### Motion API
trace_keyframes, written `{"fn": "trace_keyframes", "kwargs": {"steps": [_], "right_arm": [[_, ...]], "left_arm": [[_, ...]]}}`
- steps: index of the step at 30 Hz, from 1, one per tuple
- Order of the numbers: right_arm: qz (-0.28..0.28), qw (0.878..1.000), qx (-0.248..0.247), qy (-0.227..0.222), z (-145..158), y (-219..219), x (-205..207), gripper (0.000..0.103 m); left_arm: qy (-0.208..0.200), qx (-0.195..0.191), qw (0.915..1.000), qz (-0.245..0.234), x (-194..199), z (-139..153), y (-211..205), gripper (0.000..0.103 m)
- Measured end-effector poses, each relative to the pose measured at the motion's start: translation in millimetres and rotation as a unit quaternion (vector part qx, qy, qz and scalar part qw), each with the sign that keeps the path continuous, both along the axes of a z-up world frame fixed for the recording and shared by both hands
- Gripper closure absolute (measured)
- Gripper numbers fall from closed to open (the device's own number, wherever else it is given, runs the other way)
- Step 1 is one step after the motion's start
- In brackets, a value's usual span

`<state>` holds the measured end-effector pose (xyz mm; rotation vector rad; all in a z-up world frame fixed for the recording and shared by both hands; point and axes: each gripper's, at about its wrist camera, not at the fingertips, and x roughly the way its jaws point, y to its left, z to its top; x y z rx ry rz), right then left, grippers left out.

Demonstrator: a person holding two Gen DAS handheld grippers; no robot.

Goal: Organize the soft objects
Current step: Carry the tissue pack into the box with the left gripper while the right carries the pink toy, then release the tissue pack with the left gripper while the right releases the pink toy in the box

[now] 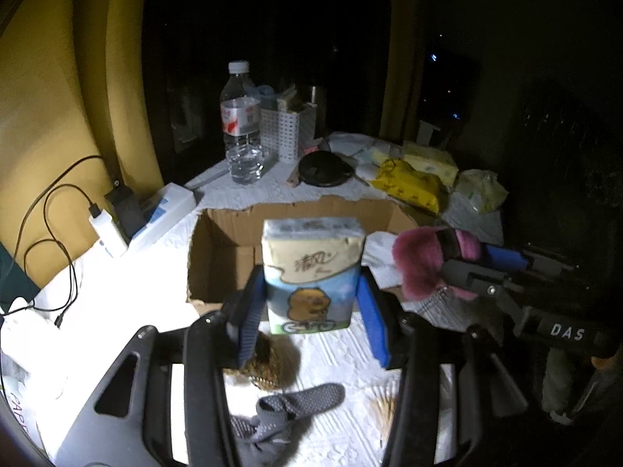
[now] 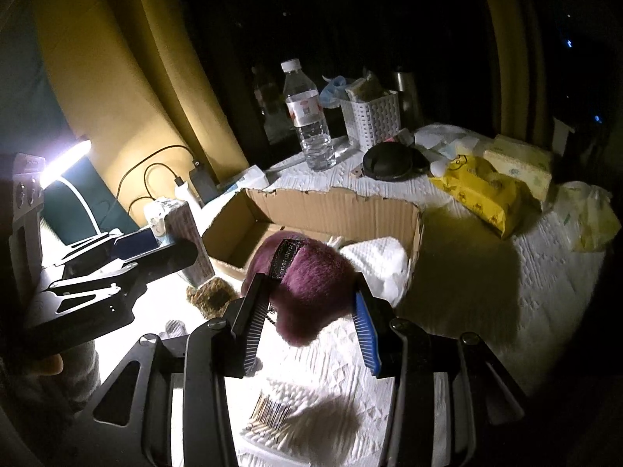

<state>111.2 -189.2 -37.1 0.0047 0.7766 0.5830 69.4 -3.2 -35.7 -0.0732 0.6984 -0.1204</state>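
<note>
My left gripper (image 1: pixel 311 303) is shut on a tissue pack (image 1: pixel 313 272) with a cartoon bear, held upright above the near edge of an open cardboard box (image 1: pixel 233 233). My right gripper (image 2: pixel 307 303) is shut on a fuzzy purple pouch (image 2: pixel 307 284) with a black label, held over the box's near right corner (image 2: pixel 335 210). In the left wrist view the pouch (image 1: pixel 416 260) and right gripper (image 1: pixel 467 272) show at right. In the right wrist view the left gripper (image 2: pixel 155 249) and tissue pack (image 2: pixel 187 233) show at left. White padding (image 2: pixel 377 260) lies inside the box.
A water bottle (image 1: pixel 241 124), white basket (image 1: pixel 286 132), black round case (image 1: pixel 325 169), yellow wipes pack (image 1: pixel 409 183) and tissue packs sit behind the box. A grey sock (image 1: pixel 288 408), brown scrubber (image 1: pixel 264 358) and cotton swabs (image 2: pixel 272 408) lie near. A lamp (image 2: pixel 66 159), charger and cables stand left.
</note>
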Motion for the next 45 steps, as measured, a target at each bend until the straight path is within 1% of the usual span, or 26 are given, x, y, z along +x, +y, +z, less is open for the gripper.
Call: {"fn": "trace_keyframes", "kwargs": {"steps": [10,19,24,29,32,34,36,45], "right_arm": [[0.006,1.000,-0.007,0.004,-6,6,26,0.059],[0.004,1.000,-0.011,0.016,-18,11,48,0.059],[0.002,1.000,-0.014,0.024,-25,12,58,0.059],[-0.002,0.999,-0.017,0.031,-33,16,70,0.059],[-0.003,0.999,-0.018,0.034,-37,19,76,0.059],[-0.005,0.999,-0.018,0.036,-39,20,80,0.059],[-0.008,0.999,-0.016,0.038,-42,22,85,0.059],[-0.005,0.999,-0.011,0.047,-51,38,106,0.059]], "left_arm": [[0.009,-0.005,0.9999,0.013,31,-16,10,0.056],[0.032,-0.010,0.9991,0.025,59,-41,15,0.056],[0.058,-0.008,0.9979,0.029,78,-60,17,0.056],[0.093,-0.009,0.9954,0.020,89,-83,15,0.055],[0.106,-0.008,0.9941,0.021,93,-90,15,0.055],[0.106,-0.004,0.9940,0.024,94,-92,15,0.054],[0.106,-0.009,0.9941,0.022,93,-92,15,0.052],[0.105,-0.025,0.9936,0.033,93,-88,29,0.052]]}}
